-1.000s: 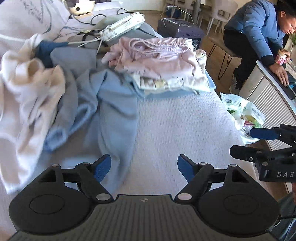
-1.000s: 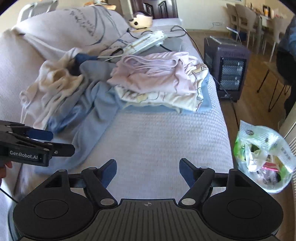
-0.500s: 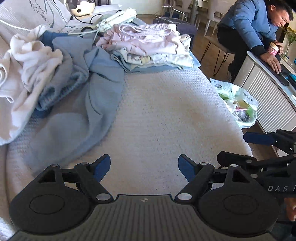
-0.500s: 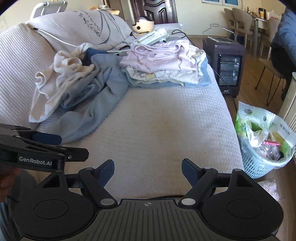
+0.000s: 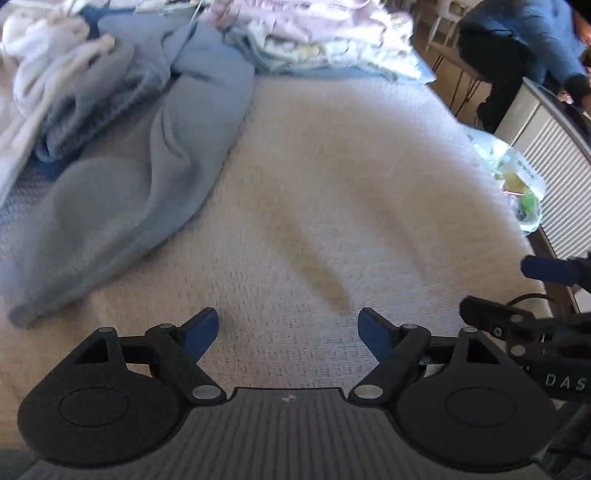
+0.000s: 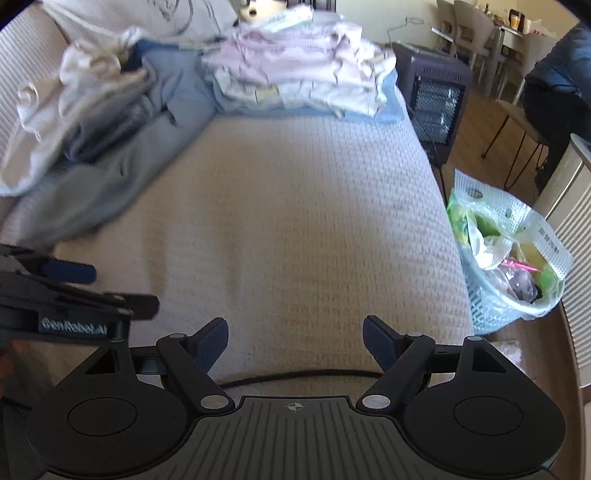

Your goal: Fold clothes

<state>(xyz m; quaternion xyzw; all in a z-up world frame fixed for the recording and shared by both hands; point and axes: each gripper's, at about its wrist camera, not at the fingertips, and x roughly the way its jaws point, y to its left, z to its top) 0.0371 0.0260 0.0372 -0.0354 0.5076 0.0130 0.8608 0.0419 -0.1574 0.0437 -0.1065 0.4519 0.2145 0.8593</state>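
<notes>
Blue-grey garment (image 5: 122,177): crumpled, unfolded, trailing from the heap at the sofa's back-left down across the seat.
White garment (image 6: 70,92): bunched on top of the heap, against the backrest.
Folded stack (image 6: 303,74): pink and pale pieces on a light blue layer, far end of the seat.
Sofa cover (image 6: 295,221): beige waffle knit, bare in the middle.
Left gripper (image 5: 288,330): jaws have just been opening, wide apart, nothing between them, over the bare cover.
Right gripper (image 6: 295,338): jaws have just been opening, wide apart, holding nothing.
Right view only: heater (image 6: 436,99), dining chairs (image 6: 469,22), full lined basket (image 6: 513,258), black cable (image 6: 295,376) on the seat edge.
Left view only: seated person's blue sleeve (image 5: 546,40).
</notes>
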